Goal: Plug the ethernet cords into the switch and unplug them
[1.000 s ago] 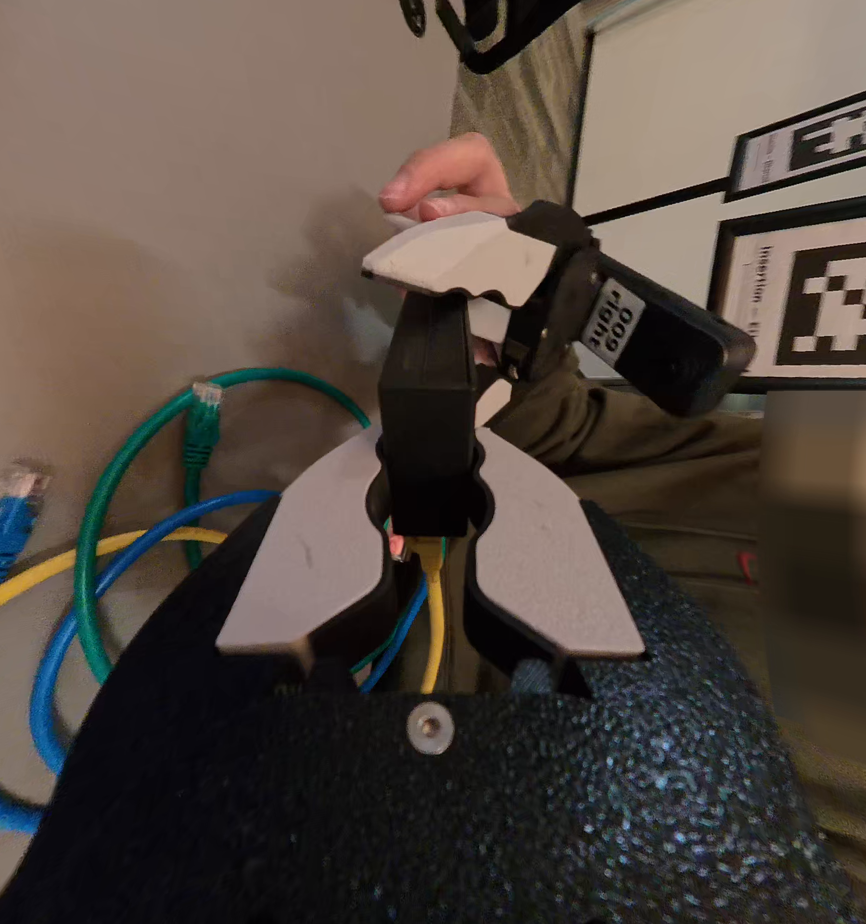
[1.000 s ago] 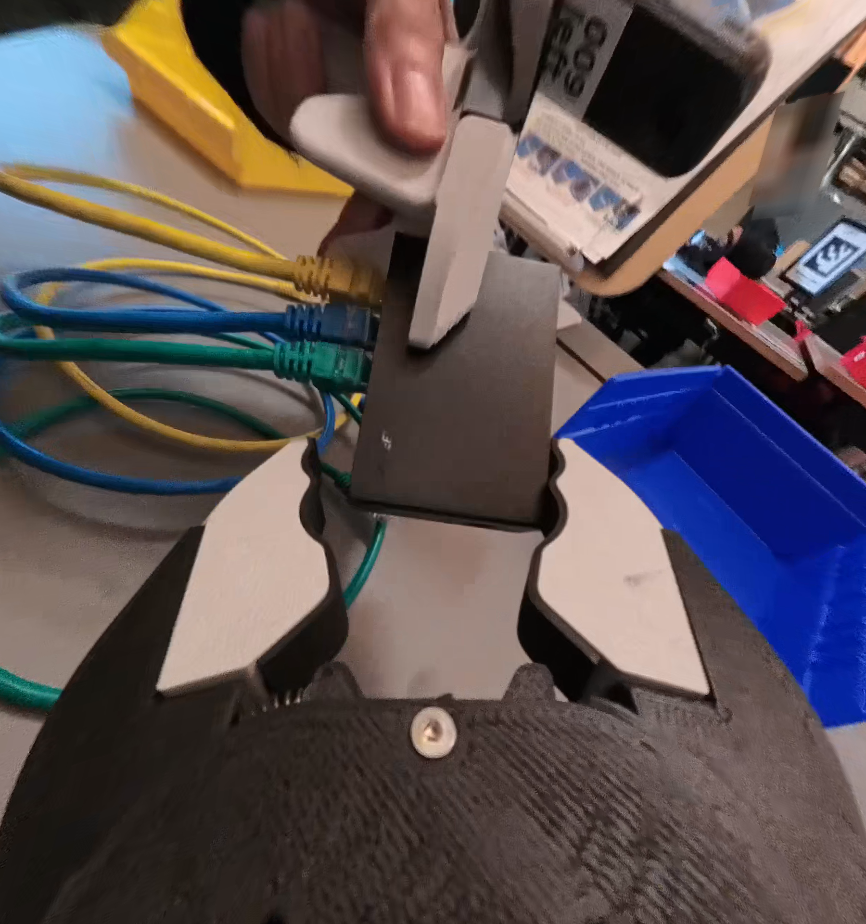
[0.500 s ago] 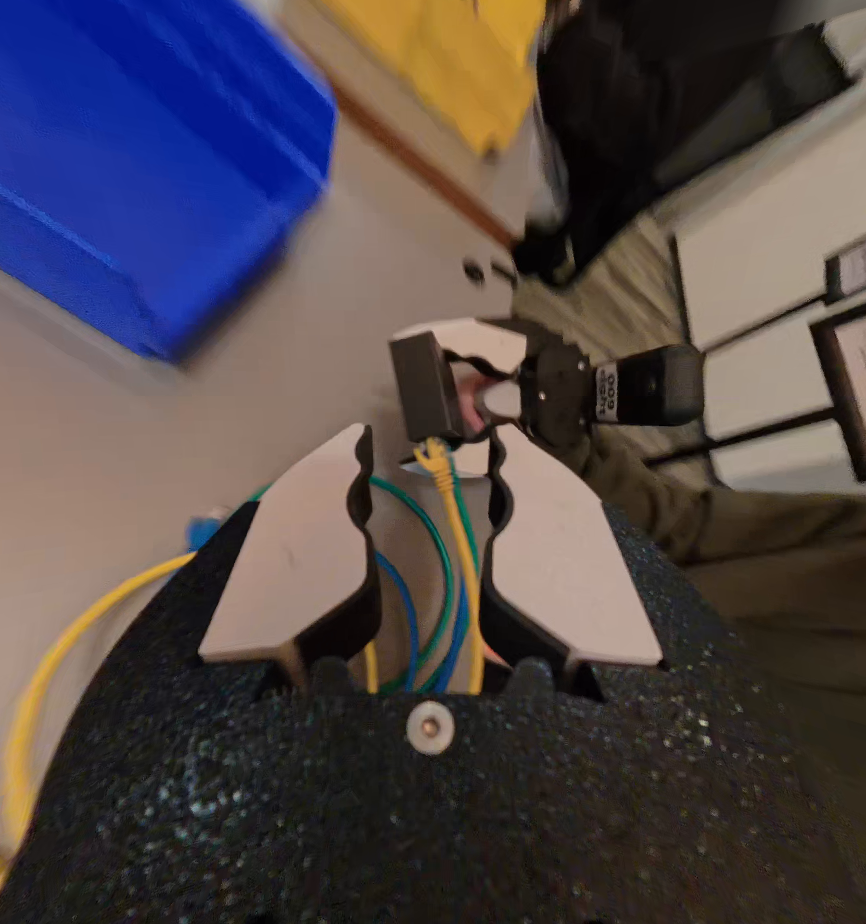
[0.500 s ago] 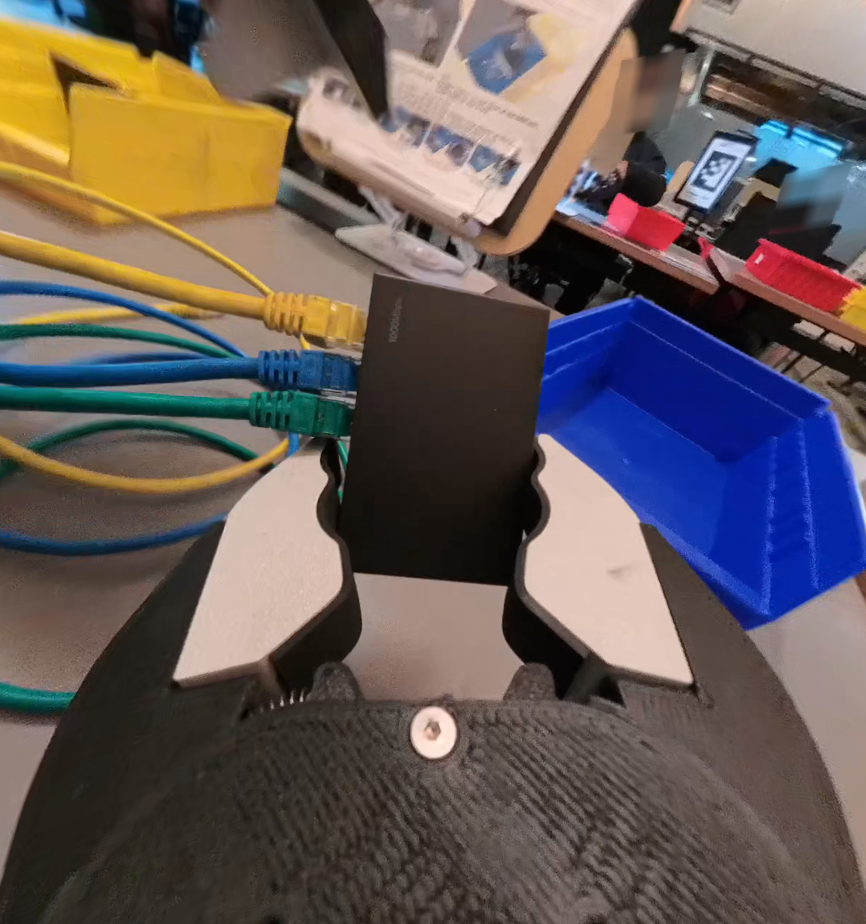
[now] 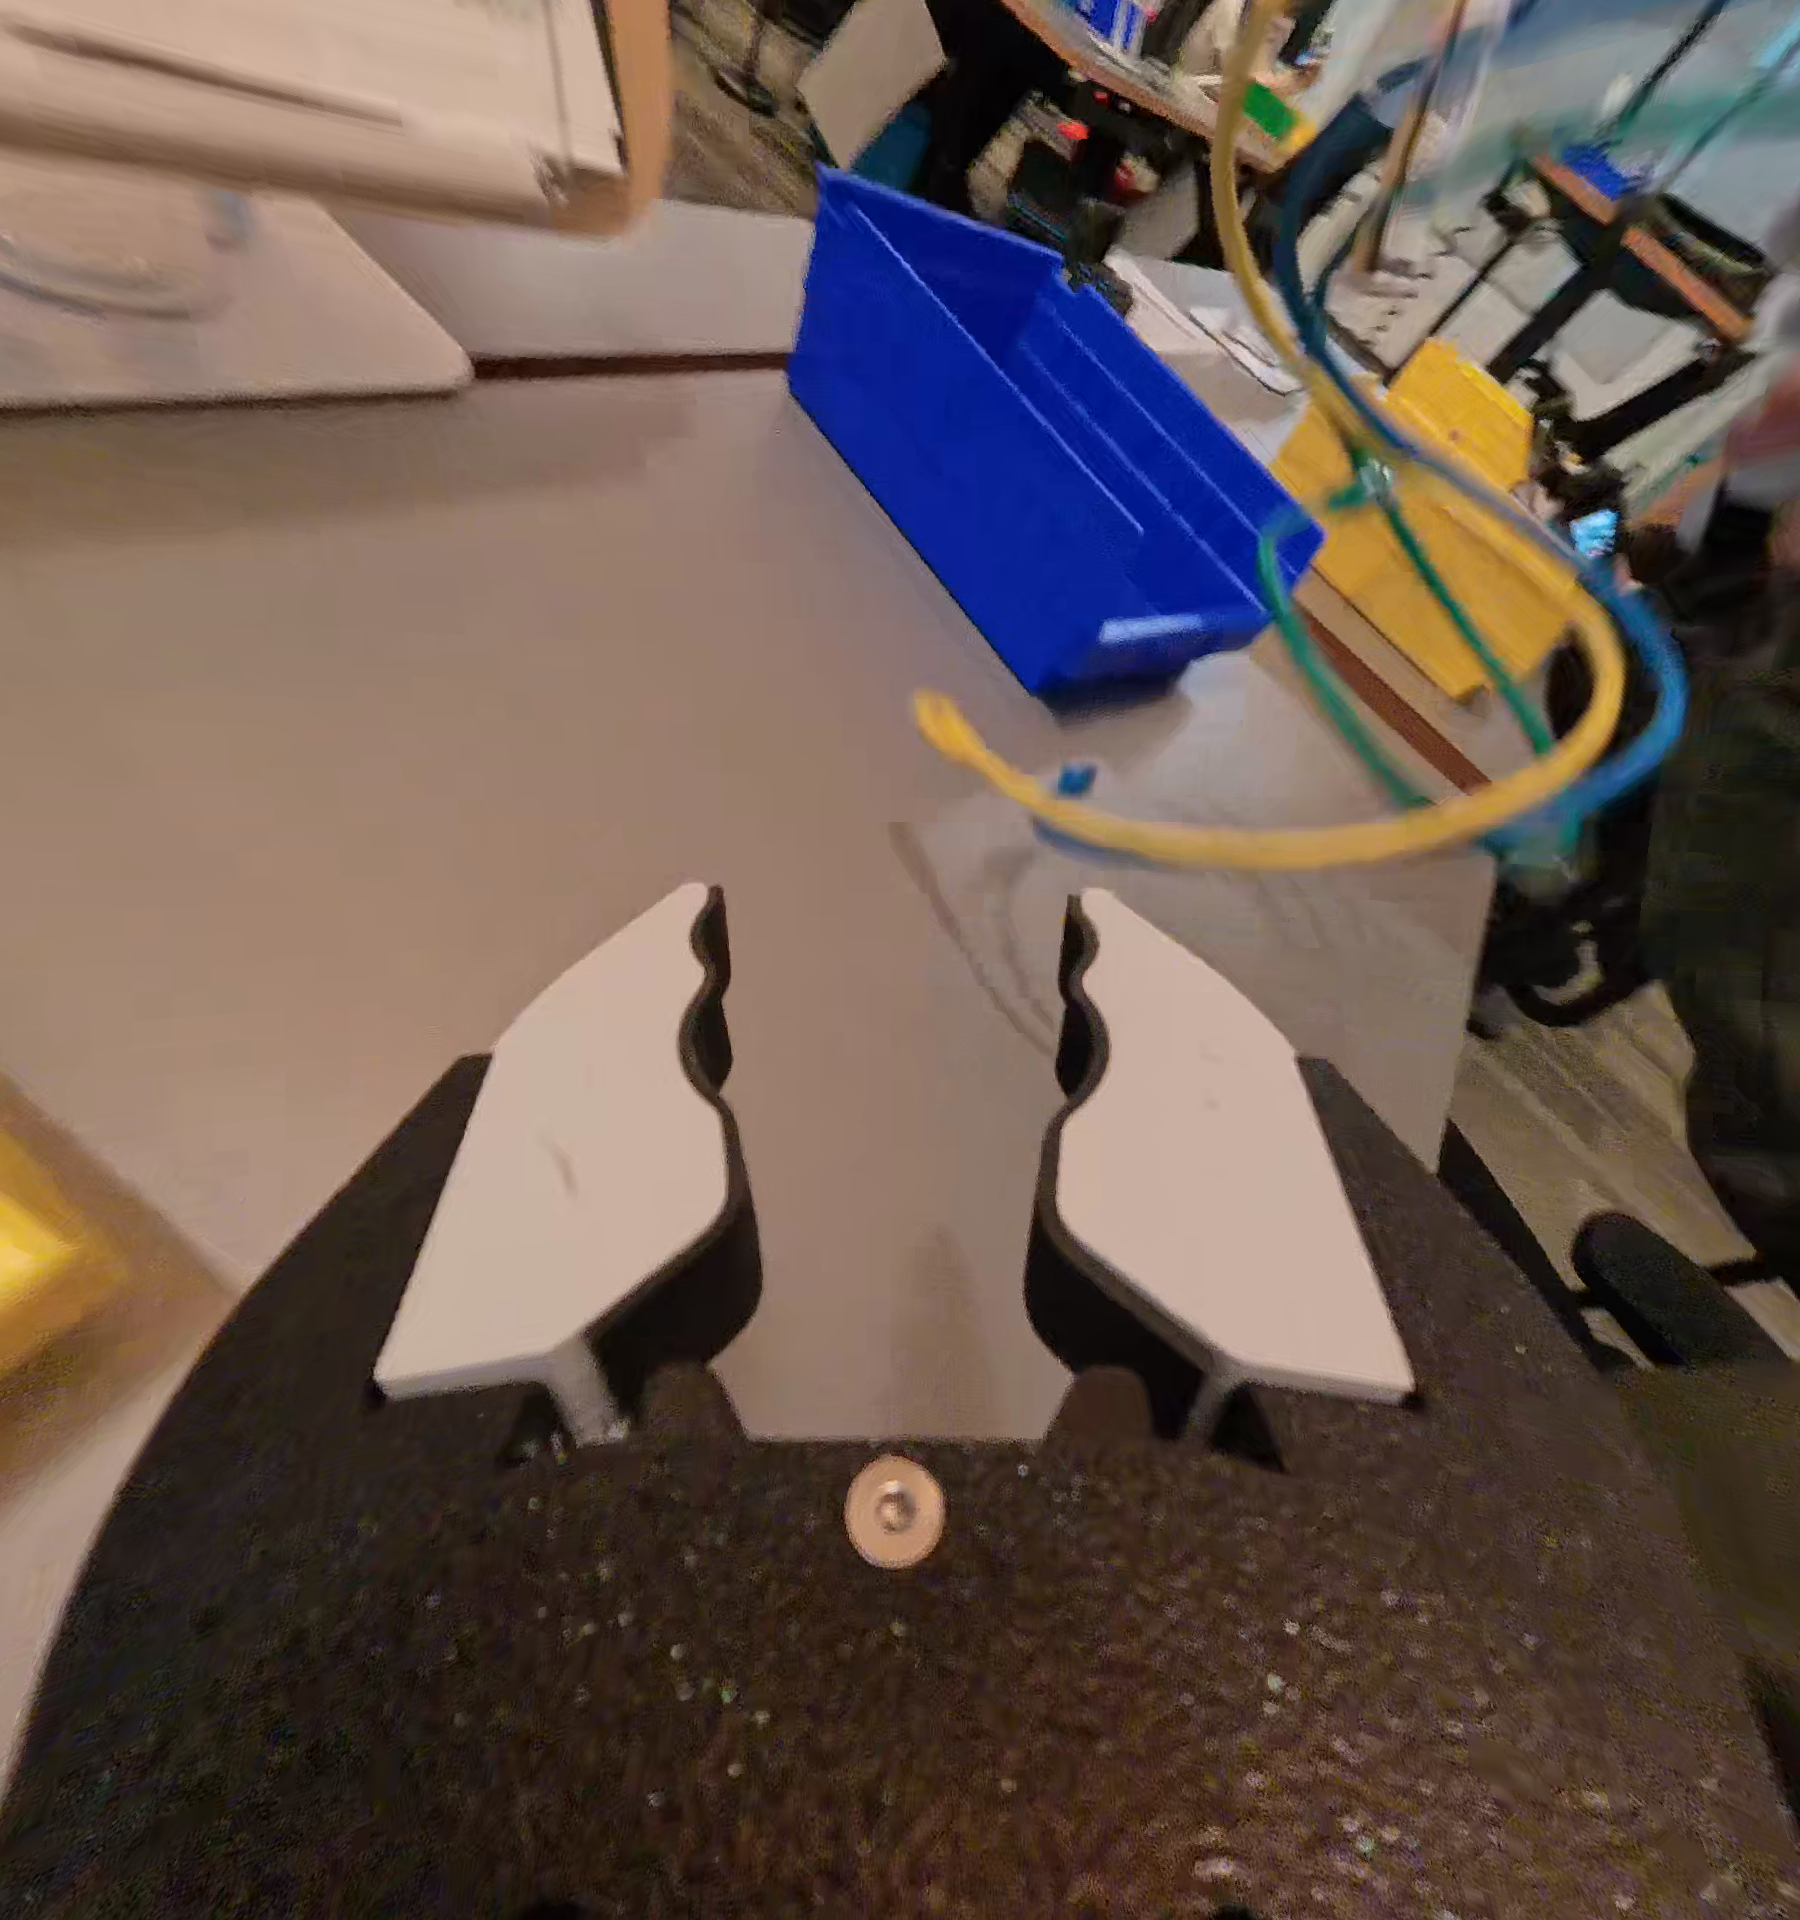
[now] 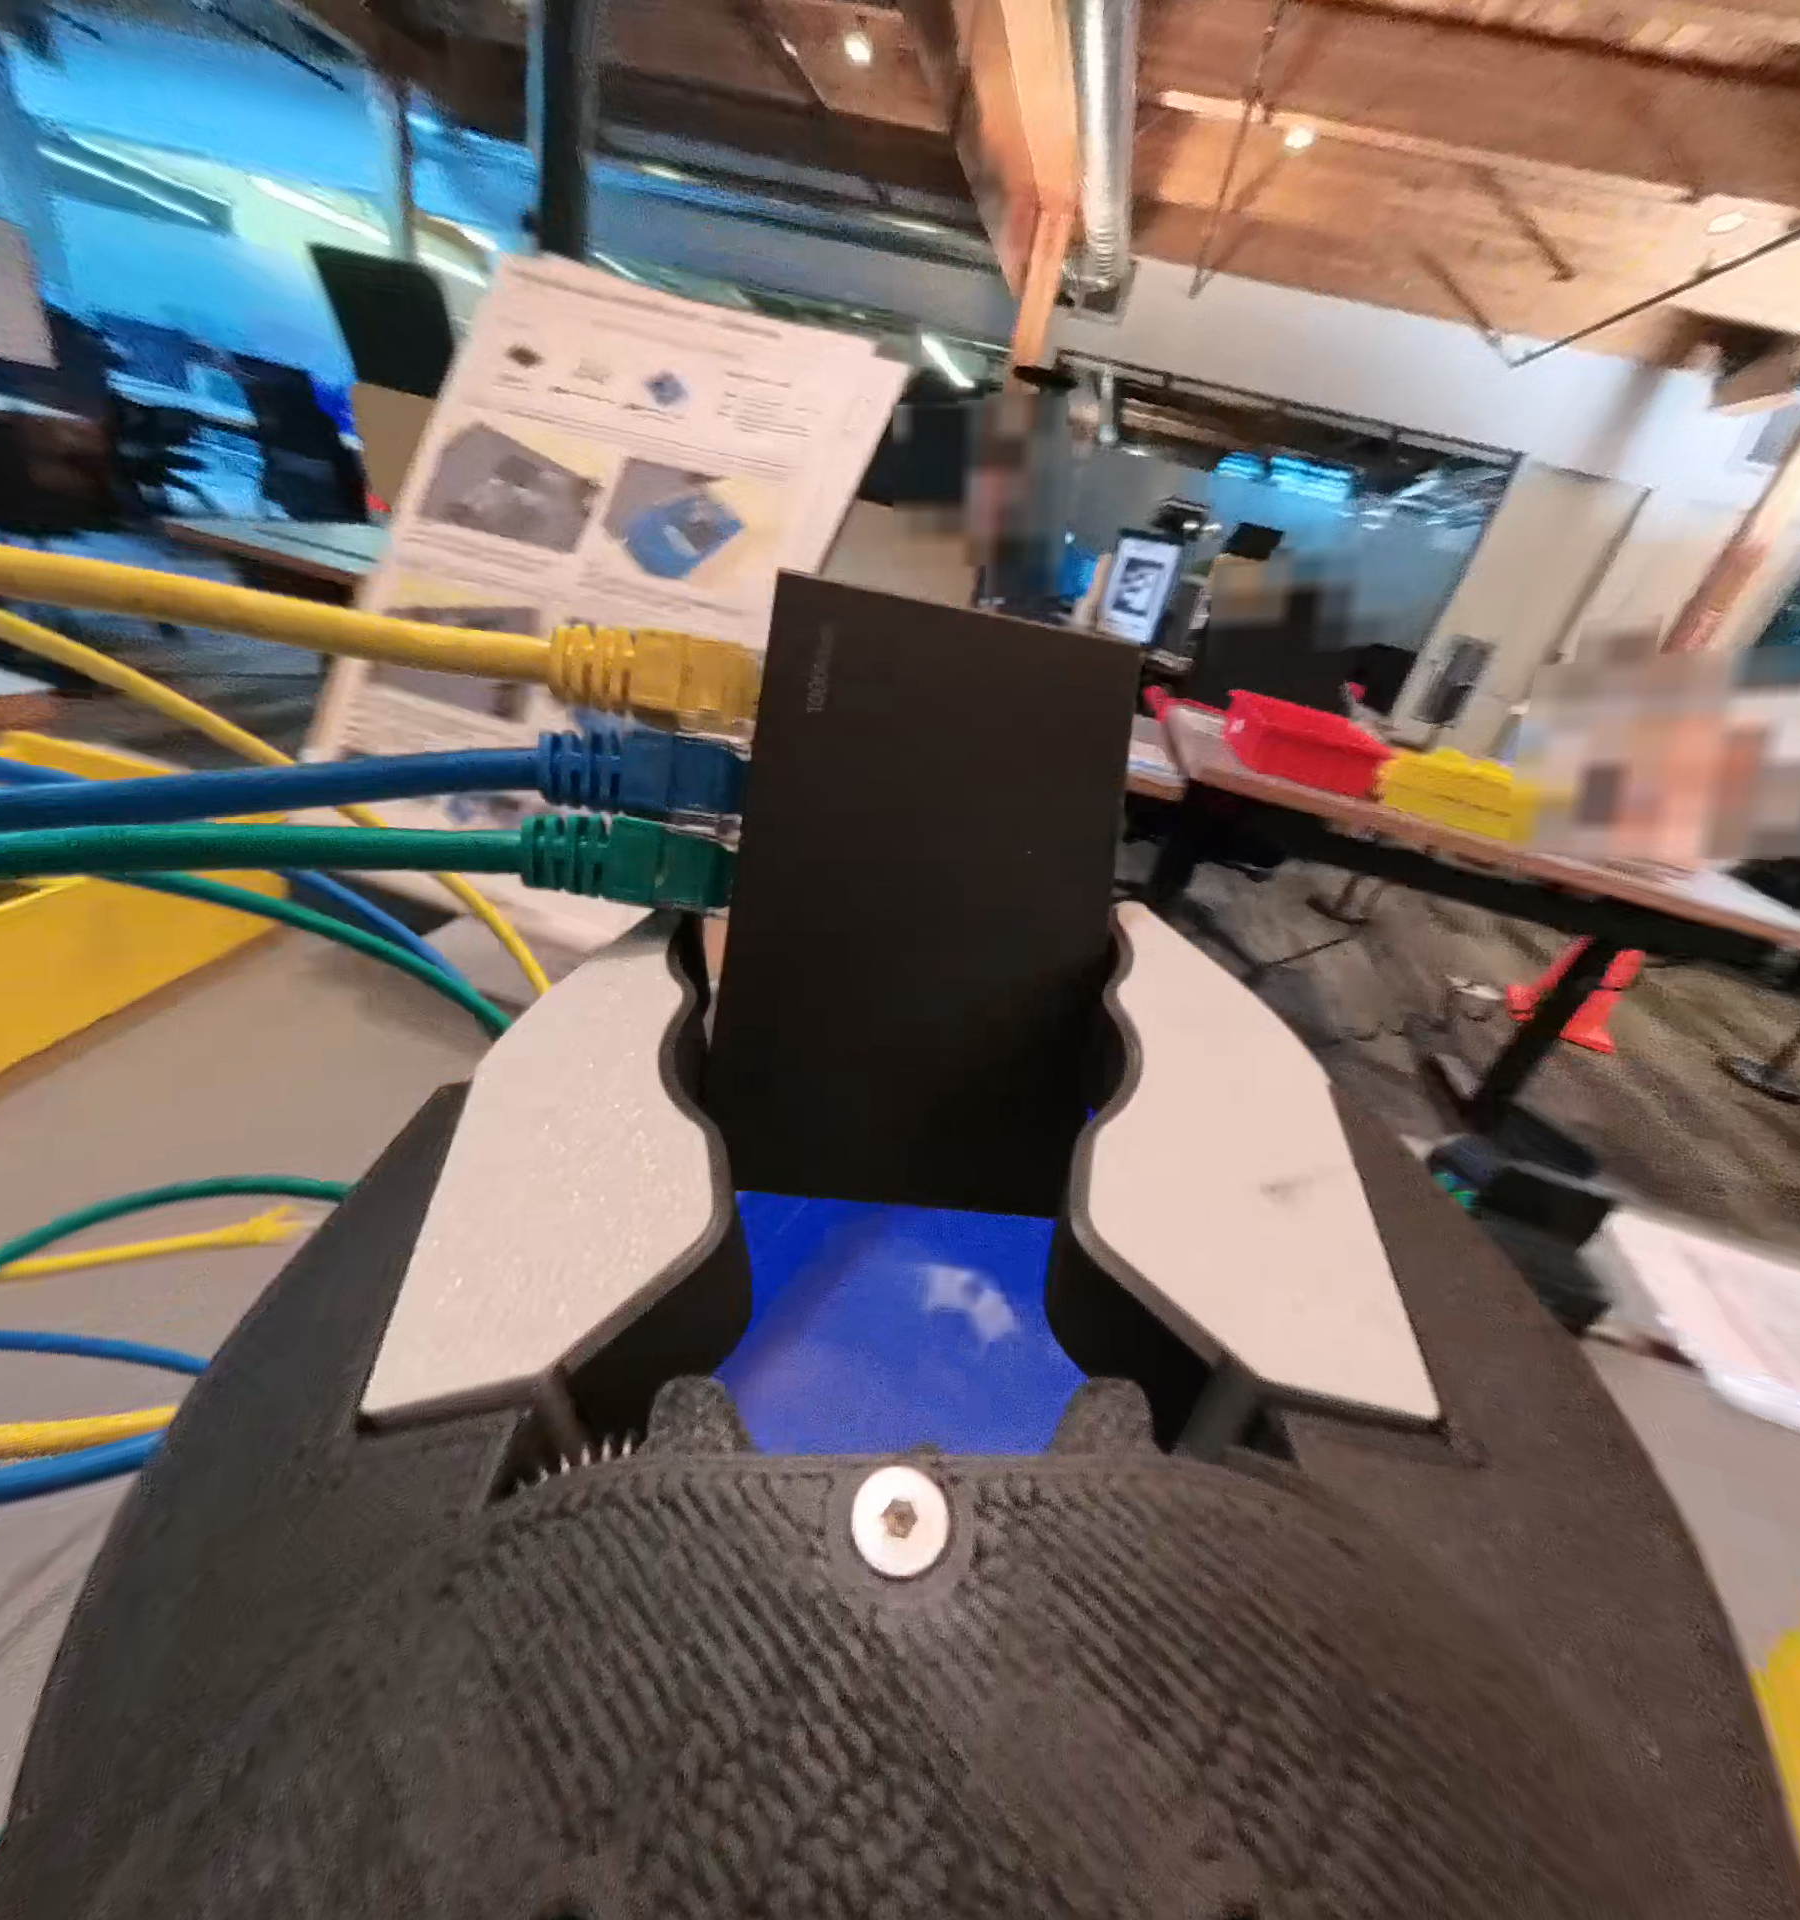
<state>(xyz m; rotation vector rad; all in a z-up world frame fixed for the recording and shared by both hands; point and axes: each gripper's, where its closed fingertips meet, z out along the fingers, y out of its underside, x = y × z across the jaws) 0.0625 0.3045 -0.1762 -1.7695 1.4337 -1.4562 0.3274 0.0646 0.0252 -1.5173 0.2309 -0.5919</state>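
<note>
Pinching flat black rigid switch box [image 6: 927, 904]: right gripper [image 6: 901, 1049], jaws clamped on side edges. Yellow [image 6: 657, 670], blue [image 6: 647, 774], green [image 6: 626, 857] plugs seated; cords likely limp, grip plug bodies. Left gripper [image 5: 891, 997] spread, empty.

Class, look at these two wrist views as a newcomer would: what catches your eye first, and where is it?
The black switch stands clamped in the right gripper, with yellow, blue and green plugs stacked in its left side. The left gripper is open and empty above the grey table, cable loops dangling beside a blue bin.
</note>
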